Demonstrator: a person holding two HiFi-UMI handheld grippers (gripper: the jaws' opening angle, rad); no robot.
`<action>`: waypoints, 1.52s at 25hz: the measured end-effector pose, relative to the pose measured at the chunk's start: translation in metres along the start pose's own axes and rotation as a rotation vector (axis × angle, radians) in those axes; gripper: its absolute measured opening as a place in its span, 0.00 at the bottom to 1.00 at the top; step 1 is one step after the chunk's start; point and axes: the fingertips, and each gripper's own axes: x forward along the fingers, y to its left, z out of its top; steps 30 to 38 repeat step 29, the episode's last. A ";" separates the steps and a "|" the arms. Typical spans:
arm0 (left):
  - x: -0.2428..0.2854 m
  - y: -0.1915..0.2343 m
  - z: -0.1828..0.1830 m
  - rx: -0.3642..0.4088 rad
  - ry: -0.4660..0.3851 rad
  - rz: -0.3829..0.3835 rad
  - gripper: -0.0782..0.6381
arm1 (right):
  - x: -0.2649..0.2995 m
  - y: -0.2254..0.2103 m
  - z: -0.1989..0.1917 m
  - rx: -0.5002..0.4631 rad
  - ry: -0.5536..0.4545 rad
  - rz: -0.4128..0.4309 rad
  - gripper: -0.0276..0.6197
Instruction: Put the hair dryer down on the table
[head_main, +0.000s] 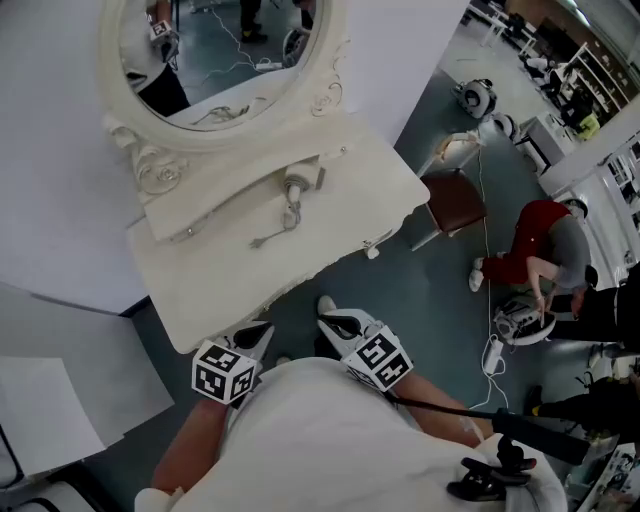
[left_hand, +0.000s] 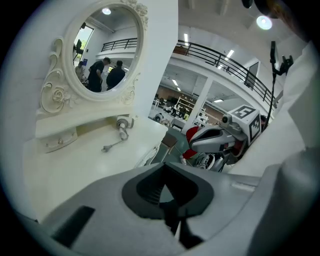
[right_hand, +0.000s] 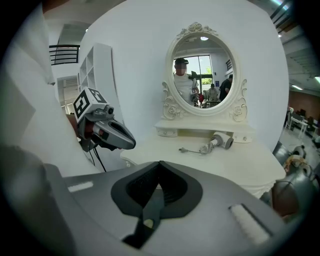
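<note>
The white hair dryer (head_main: 296, 188) lies on its side on the cream dressing table (head_main: 220, 290), below the mirror, with its cord trailing toward the table front. It also shows in the left gripper view as the hair dryer (left_hand: 123, 123) and in the right gripper view as the hair dryer (right_hand: 220, 141). My left gripper (head_main: 262, 331) and right gripper (head_main: 335, 322) hang close to my body, short of the table's front edge and well apart from the dryer. Both are shut with nothing between the jaws, as seen at the left gripper (left_hand: 162, 167) and right gripper (right_hand: 160, 167).
An oval mirror (head_main: 215, 60) in an ornate frame stands at the table's back. A chair with a maroon seat (head_main: 455, 200) sits to the right of the table. A person in red (head_main: 545, 250) crouches farther right among cables. White panels (head_main: 50, 400) stand at the left.
</note>
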 end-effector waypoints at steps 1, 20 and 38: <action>0.000 0.000 0.000 0.000 0.001 -0.001 0.11 | 0.000 0.000 -0.001 0.002 0.001 -0.002 0.04; -0.019 0.023 -0.013 -0.034 -0.012 0.033 0.11 | 0.025 0.014 0.008 -0.058 0.018 0.025 0.04; -0.036 0.030 -0.022 -0.048 -0.014 0.060 0.11 | 0.031 0.027 0.017 -0.078 0.021 0.050 0.04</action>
